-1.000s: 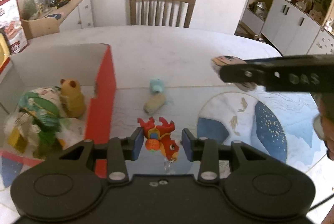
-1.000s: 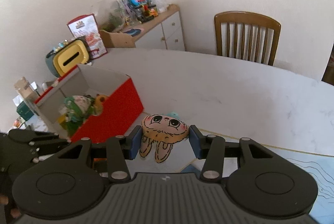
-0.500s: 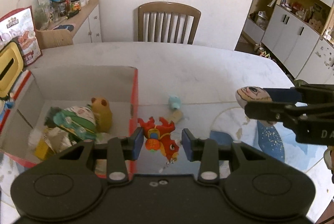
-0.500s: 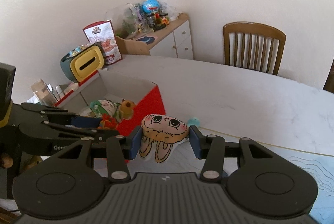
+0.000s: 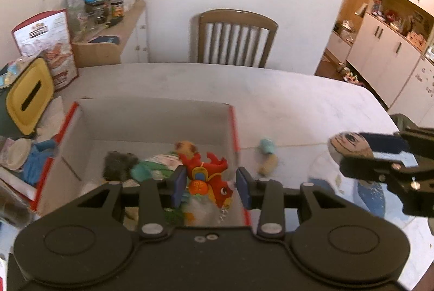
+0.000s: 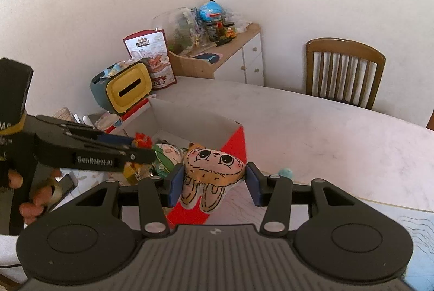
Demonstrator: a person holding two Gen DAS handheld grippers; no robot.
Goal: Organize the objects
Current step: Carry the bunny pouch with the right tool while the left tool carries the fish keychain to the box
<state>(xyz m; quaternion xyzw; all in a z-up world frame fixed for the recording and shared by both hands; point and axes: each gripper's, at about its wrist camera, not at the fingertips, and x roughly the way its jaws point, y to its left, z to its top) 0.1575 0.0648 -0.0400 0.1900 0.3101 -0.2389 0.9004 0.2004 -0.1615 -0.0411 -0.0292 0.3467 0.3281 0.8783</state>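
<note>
My left gripper [image 5: 211, 185] is shut on a red dragon toy [image 5: 208, 177] and holds it above the open red-and-white box [image 5: 152, 117], over its right side. Several toys lie inside the box, among them a brown bear figure [image 5: 185, 147] and a green-and-white plush [image 5: 154, 165]. My right gripper [image 6: 213, 184] is shut on a tan bunny-face plush [image 6: 213, 169], held in the air just right of the box [image 6: 233, 144]. In the left wrist view the right gripper with the plush [image 5: 350, 146] shows at the right. A teal-and-tan toy [image 5: 267, 155] lies on the table beside the box.
A yellow-fronted teal bin [image 5: 27, 98] and a snack bag [image 5: 51, 47] stand left of the box. A wooden chair [image 5: 236, 38] is at the table's far side. A blue patterned mat [image 5: 371, 196] covers the table's near right. White cabinets [image 5: 393, 47] line the right wall.
My left gripper has carried the red dragon toy leftwards, from over the table to over the box. My right gripper has risen and moved towards the box with the bunny plush.
</note>
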